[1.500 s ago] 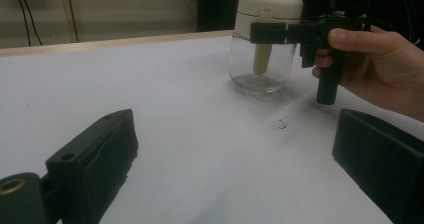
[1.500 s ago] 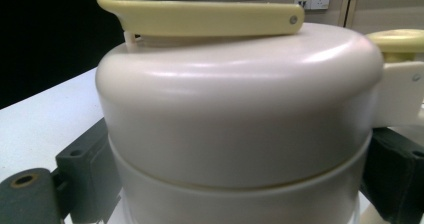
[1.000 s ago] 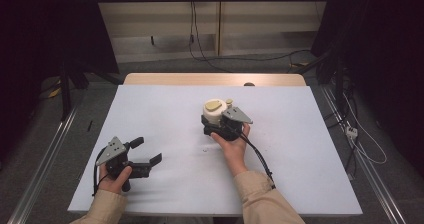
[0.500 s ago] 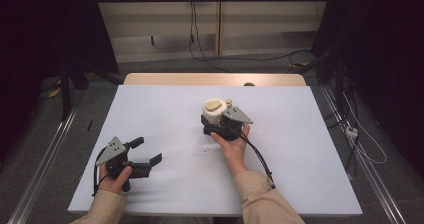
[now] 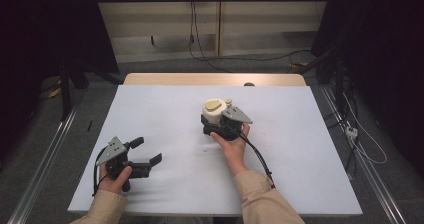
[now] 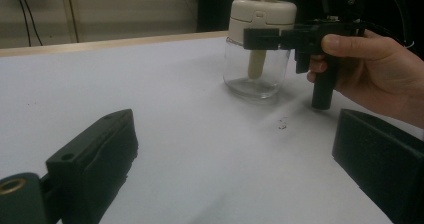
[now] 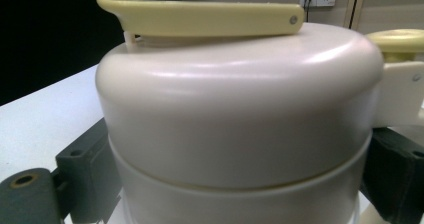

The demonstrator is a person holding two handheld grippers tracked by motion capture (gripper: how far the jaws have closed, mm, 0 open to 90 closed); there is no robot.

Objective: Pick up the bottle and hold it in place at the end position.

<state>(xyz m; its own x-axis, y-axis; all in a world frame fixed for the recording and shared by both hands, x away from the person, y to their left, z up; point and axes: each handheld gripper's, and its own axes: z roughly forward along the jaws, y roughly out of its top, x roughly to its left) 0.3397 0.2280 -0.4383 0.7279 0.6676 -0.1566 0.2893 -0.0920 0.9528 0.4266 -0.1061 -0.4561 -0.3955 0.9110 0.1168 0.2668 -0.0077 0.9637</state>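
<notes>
Behind my right hand [image 5: 231,145] in the high view, most of the right gripper [image 5: 218,125] was hidden, so the jaw contact could not be read from there. Its own camera sat so close that the clear glass jar with the cream plastic lid [image 7: 235,129] was cut off at the bottom edge; only the lid showed, with a black jaw pad on each side of it. The left gripper view confirmed it: the jaws were closed on the lid's lower band, the jar [image 6: 256,59] standing upright on the table. Glass contents could not be made out beyond a pale yellow stem hanging inside.

The jar stood near the middle of the white matte table top [image 5: 165,114], slightly toward the far edge. A few small dark specks lay on the sheet just beside my right hand. A strip of pale wood edged the far side; beyond were beige wall panels, hanging cables and dark curtains either side.

My left gripper [image 5: 145,154] rested low at the near left corner, well apart from the jar, jaws spread wide with nothing between them. The lid was smooth, rounded, faintly glossy, topped by a flat pale yellow lever [image 7: 200,19].
</notes>
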